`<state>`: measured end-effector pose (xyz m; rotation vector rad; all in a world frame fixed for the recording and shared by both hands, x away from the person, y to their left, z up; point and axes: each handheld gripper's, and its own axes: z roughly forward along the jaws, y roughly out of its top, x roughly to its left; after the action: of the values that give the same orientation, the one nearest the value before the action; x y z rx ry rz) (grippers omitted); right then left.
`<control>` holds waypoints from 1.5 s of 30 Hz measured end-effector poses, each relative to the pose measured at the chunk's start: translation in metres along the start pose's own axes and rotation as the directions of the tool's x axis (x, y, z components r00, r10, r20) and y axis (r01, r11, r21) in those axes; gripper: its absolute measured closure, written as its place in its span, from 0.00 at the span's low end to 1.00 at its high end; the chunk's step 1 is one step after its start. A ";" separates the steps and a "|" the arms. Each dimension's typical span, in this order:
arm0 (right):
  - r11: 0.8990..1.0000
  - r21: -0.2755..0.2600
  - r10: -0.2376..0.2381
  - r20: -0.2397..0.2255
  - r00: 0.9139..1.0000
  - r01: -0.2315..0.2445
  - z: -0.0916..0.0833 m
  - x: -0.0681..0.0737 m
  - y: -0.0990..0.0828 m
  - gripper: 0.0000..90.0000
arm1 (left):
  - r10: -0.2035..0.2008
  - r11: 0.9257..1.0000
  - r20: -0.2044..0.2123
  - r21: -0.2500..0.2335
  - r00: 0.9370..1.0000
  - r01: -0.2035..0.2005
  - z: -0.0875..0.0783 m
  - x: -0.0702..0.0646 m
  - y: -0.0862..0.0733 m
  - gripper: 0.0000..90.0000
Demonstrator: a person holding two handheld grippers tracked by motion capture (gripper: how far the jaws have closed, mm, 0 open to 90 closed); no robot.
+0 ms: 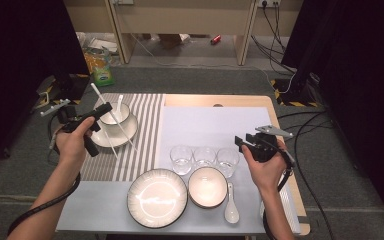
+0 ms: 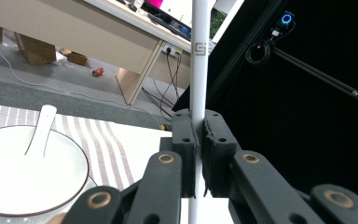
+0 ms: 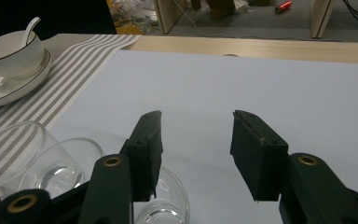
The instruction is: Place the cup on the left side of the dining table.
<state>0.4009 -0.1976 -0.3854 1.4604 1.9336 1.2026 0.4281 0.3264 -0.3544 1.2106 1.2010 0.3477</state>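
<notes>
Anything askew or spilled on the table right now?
No spill. One white chopstick lies slanted across the saucer rim, off the striped mat's lines. Its mate is clamped in the left gripper.

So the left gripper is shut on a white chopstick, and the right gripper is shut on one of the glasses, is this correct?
Not quite. The left gripper is indeed shut on a white chopstick. The right gripper, however, is open and holds nothing: the right gripper view shows its jaws wide apart above the white mat, with the glasses below them, untouched.
</notes>
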 end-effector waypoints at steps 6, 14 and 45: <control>1.000 0.000 0.002 0.005 1.000 -0.002 0.000 -0.001 -0.001 0.59 | -0.011 1.000 -0.007 -0.007 1.000 0.011 -0.005 0.004 0.000 0.93; 1.000 -0.001 0.003 0.007 1.000 -0.003 -0.001 -0.002 -0.002 0.59 | -0.020 1.000 -0.019 -0.003 1.000 0.020 -0.010 0.009 0.000 0.93; 1.000 -0.005 0.010 0.014 1.000 -0.010 -0.002 -0.003 -0.003 0.59 | -0.043 0.999 -0.074 0.013 0.996 0.045 -0.026 0.030 -0.007 0.93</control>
<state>0.3987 -0.2016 -0.3872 1.4740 1.9149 1.1968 0.4157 0.3599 -0.3727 1.1905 1.2935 0.3537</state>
